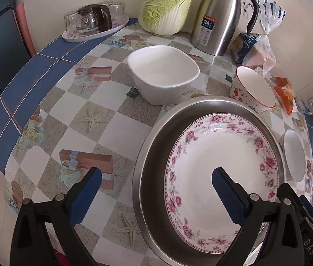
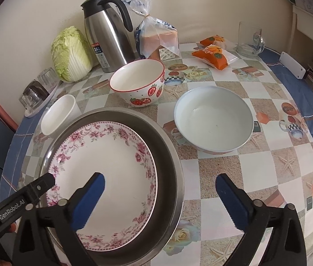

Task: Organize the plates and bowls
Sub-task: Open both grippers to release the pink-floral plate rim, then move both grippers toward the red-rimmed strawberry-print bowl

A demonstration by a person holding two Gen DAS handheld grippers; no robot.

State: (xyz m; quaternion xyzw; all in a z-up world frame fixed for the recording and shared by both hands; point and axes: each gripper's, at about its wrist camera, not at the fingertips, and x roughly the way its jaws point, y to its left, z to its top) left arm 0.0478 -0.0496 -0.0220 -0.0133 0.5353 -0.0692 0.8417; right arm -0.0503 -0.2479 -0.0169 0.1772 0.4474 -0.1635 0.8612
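A pink-flowered plate (image 1: 220,161) (image 2: 103,166) lies inside a steel basin (image 1: 147,155) (image 2: 167,155). A square white bowl (image 1: 163,73) (image 2: 56,115) stands behind the basin on the left. A strawberry bowl (image 1: 254,88) (image 2: 138,82) stands behind it. A round white bowl (image 1: 294,155) (image 2: 214,119) stands to its right. My left gripper (image 1: 156,190) is open and empty, straddling the basin's left rim. My right gripper (image 2: 161,197) is open and empty, straddling the basin's right rim.
Along the back wall stand a cabbage (image 1: 167,6) (image 2: 72,55), a steel thermos jug (image 1: 220,15) (image 2: 107,33), a bread bag (image 2: 156,37), orange snack packets (image 2: 214,55), a glass mug (image 2: 249,40) and a tray of glasses (image 1: 94,22).
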